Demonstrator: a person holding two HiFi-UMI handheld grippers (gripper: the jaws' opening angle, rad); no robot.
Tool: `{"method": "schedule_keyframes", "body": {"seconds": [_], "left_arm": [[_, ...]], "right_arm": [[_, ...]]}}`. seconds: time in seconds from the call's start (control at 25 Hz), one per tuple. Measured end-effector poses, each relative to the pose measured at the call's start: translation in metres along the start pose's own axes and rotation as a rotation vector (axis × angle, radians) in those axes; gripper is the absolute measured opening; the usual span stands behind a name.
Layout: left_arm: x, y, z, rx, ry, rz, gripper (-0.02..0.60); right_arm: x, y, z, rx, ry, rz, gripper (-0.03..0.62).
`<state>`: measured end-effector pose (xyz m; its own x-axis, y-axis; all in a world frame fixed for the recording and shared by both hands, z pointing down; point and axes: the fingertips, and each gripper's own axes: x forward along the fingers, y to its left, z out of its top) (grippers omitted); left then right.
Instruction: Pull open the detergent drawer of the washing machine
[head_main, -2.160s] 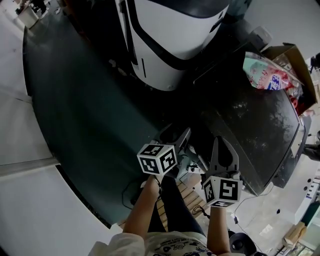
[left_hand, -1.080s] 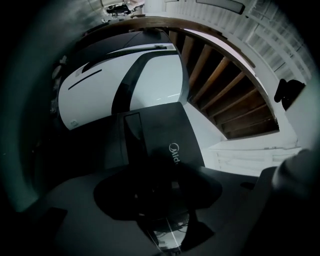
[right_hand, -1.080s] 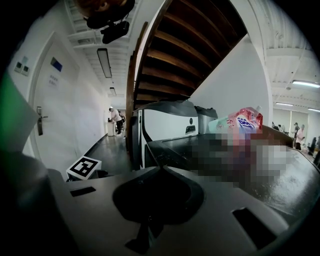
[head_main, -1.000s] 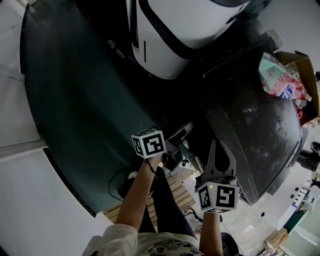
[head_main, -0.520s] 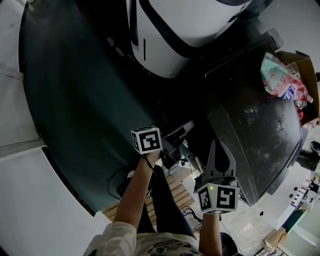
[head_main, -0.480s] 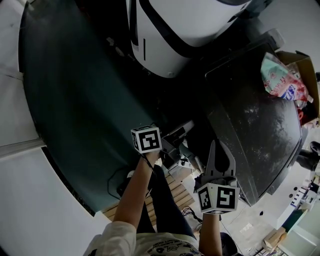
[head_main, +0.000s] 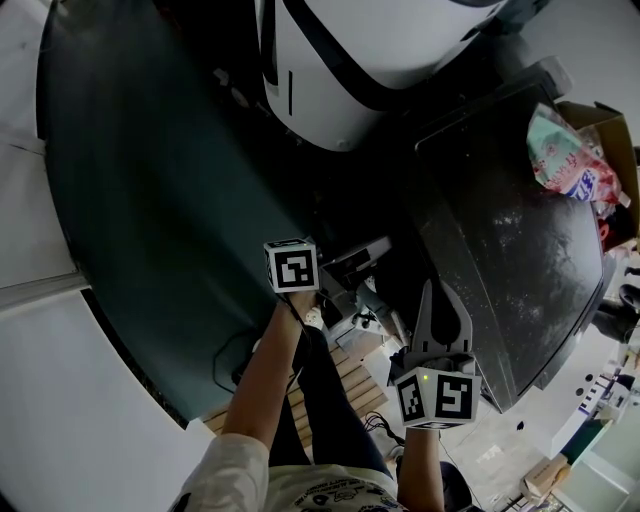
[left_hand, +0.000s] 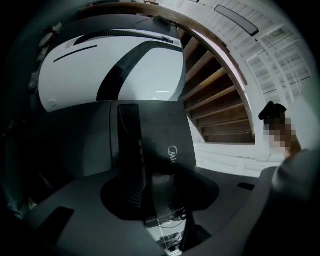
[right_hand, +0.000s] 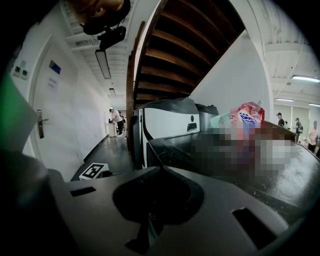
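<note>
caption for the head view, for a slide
person at a dark washing machine, colourful pouch in a cardboard box nearby

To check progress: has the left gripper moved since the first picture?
Yes. The left gripper moved: its cube is closer to the white machine, higher in view. Its jaws have just been closing, nothing clearly between them.

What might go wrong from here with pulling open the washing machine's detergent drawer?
The left gripper has just been closing its jaws, which stand apart with the dark logo panel between them; pulling before they clamp may slip. The shut right gripper hangs close to the washing machine and might get in the way.
</note>
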<state>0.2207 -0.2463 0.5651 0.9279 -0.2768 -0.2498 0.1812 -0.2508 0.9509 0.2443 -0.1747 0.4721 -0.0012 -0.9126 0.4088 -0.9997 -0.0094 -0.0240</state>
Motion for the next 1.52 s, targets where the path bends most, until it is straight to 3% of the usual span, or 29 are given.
{"method": "schedule_keyframes", "body": {"seconds": [0.2,0.48,0.88,1.52], "left_arm": [[0.001,-0.002,0.001,-0.030,-0.028,-0.018,0.189],[0.002,-0.003,0.003,-0.005,-0.025,-0.047,0.187],[-0.016,-0.006,0.002,-0.051,-0.075,-0.094,0.138],[-0.047,-0.012,-0.002,-0.040,-0.073,-0.075,0.135]], "right_arm": [[0.001,0.001,-0.004,0.000,0.008,0.003,0.014],[0.002,0.001,-0.004,0.006,0.005,0.002,0.014],[0.002,0.007,0.002,0.002,-0.008,0.013,0.014],[-0.006,0.012,0.012,0.013,-0.038,-0.010,0.014]]}}
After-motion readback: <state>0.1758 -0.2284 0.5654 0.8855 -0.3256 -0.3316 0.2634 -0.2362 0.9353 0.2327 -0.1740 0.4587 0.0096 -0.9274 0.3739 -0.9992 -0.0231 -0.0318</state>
